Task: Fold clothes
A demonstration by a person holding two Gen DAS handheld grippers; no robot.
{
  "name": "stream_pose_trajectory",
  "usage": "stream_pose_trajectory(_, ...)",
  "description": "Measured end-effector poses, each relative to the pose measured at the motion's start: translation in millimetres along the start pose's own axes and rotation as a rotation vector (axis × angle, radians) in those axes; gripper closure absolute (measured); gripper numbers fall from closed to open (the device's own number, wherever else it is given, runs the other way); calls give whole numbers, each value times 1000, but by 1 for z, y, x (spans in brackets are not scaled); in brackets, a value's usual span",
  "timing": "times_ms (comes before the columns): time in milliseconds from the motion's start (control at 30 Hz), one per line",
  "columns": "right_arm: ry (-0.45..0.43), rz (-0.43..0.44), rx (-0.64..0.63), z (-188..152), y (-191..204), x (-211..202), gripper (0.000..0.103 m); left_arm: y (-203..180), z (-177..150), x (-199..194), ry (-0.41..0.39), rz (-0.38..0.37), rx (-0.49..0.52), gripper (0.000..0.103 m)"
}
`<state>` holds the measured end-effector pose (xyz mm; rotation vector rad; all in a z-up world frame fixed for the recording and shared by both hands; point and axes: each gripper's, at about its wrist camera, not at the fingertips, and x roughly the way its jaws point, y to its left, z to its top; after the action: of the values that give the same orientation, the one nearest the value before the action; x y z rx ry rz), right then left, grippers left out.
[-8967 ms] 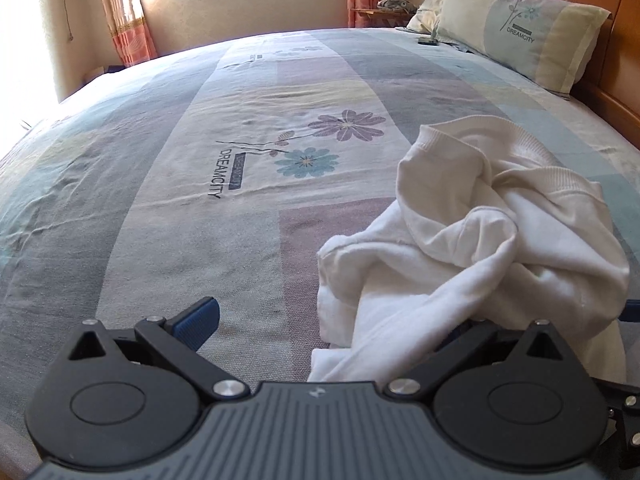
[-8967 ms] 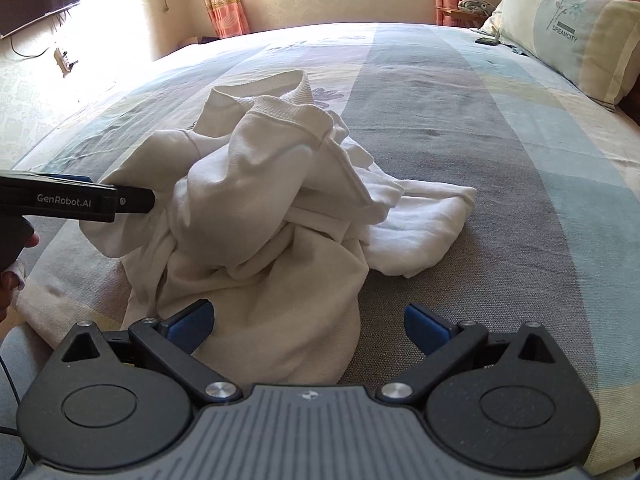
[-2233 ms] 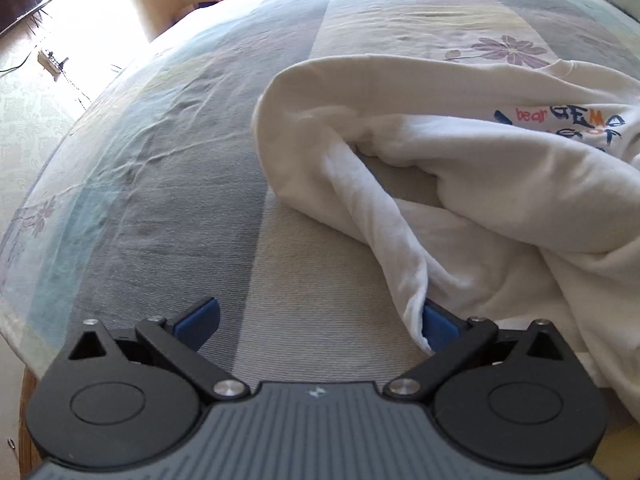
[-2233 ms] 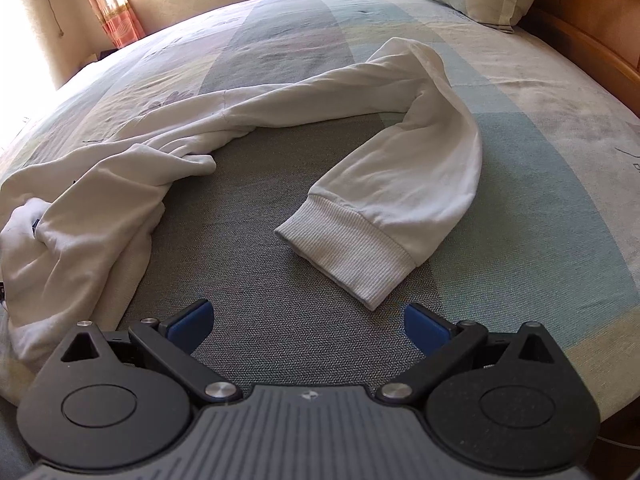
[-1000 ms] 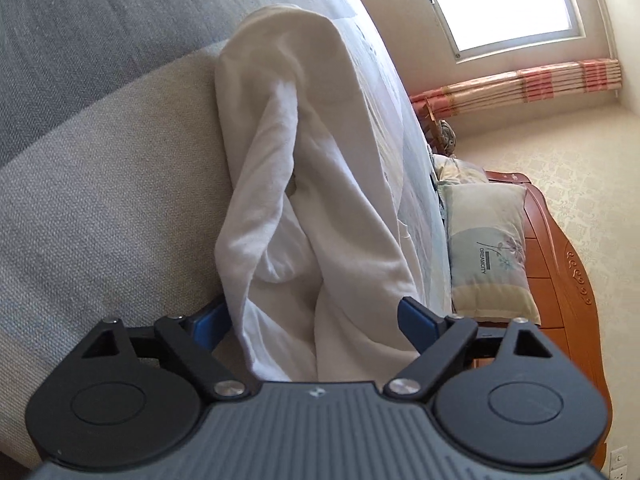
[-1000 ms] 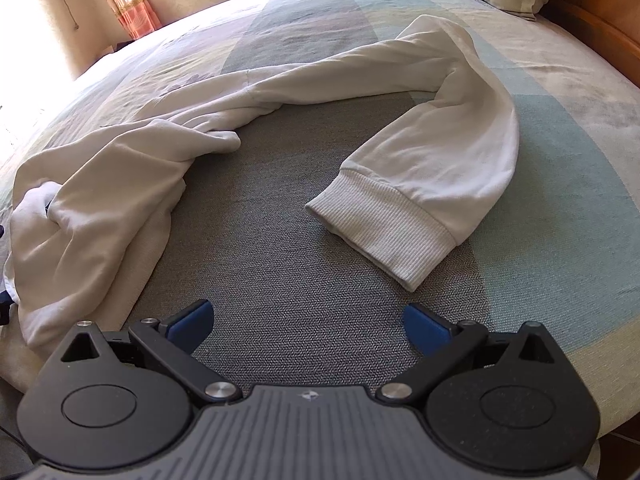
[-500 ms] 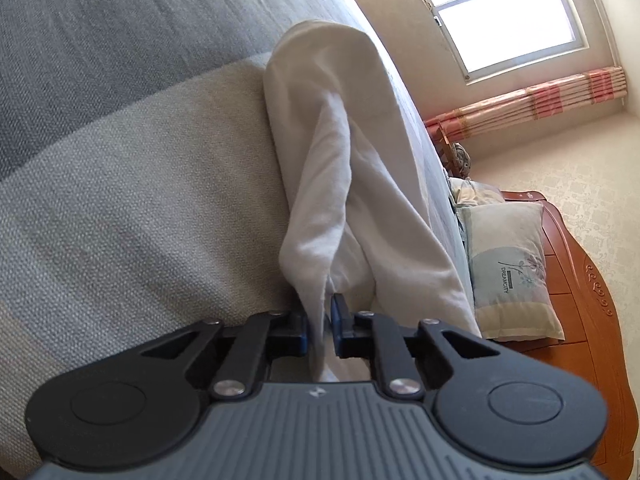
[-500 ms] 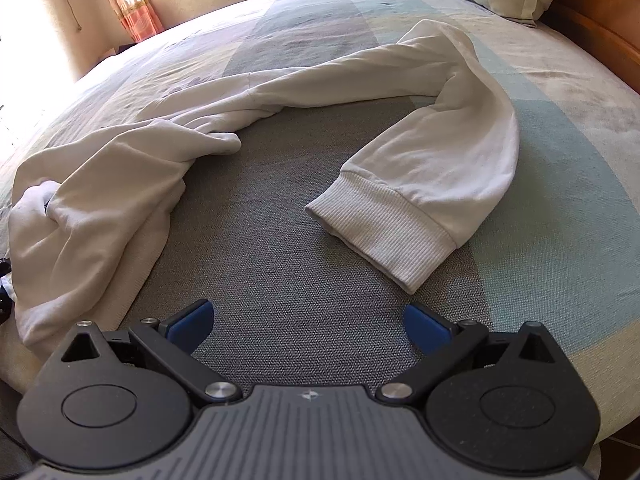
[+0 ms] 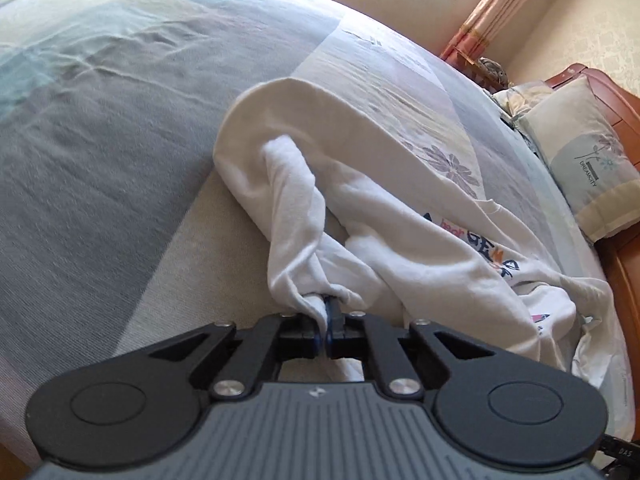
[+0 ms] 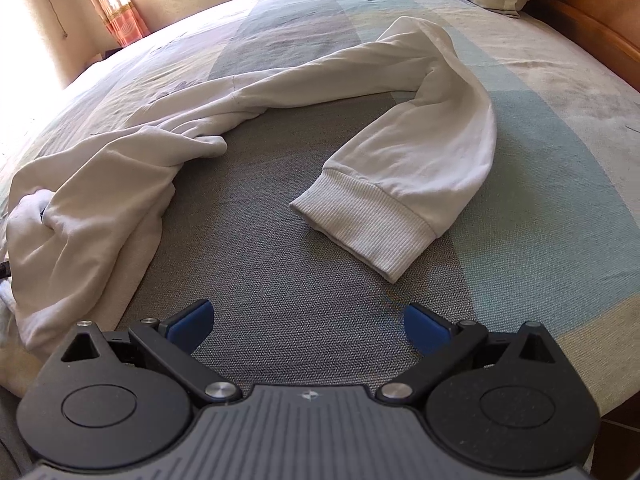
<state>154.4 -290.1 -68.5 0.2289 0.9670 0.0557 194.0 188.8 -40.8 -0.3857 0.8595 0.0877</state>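
A white cotton sweatshirt (image 9: 400, 216) with a printed chest design lies crumpled across a wide bed (image 9: 100, 140) covered in a striped grey, pale blue and beige sheet with flower prints. The left hand-held gripper (image 9: 326, 312) has just been closing, and its black arms with blue pads are now pressed together on a bunched fold of the sweatshirt's white fabric, which rises from the sheet in a twisted ridge just ahead of the tips. Beyond that ridge the garment spreads toward the right of the left wrist view, where coloured lettering shows on its front. In the right wrist view, the right hand-held gripper (image 10: 306, 322) hangs over bare grey sheet with its blue-padded fingers (image 10: 190, 320) spread wide and nothing between them. One long sleeve (image 10: 400, 152) of the sweatshirt curves across the bed ahead of it, ending in a ribbed cuff (image 10: 360, 224) that lies flat on the sheet, near but apart from the spread tips. A pale pillow (image 9: 588, 164) with a flower print rests against the reddish wooden headboard (image 9: 600, 80), and orange striped curtains (image 10: 112, 4) hang by the window.
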Motion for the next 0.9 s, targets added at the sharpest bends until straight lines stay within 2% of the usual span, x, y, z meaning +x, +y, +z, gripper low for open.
stream_pose_trajectory(100, -1, -2, 3, 0, -2, -1, 0, 4, 14, -17, -36, 164, 119, 96)
stream_pose_trajectory(233, -2, -7, 12, 2, -5, 0, 0, 15, 38, -22, -78, 390, 248, 96)
stream_pose_trajectory(367, 0, -14, 12, 3, -5, 1, 0, 45, 64, -23, -82, 550, 289, 96)
stream_pose_trajectory(433, 1, -18, 12, 3, -5, 2, 0, 53, 78, -24, -89, 598, 289, 96)
stream_pose_trajectory(567, 4, -31, 12, 5, -4, 3, 0, 49, 96, -32, -136, 622, 337, 96)
stream_pose_trajectory(767, 12, -48, -2, 6, 2, 5, 0, 20, 119, -26, -179, 693, 503, 96)
stream_pose_trajectory(800, 13, -47, -3, 6, 3, 5, 0, 15, 120, -24, -182, 691, 517, 96)
stream_pose_trajectory(900, 15, -47, -10, 4, 6, 5, 0, -4, 106, -18, -165, 596, 575, 96)
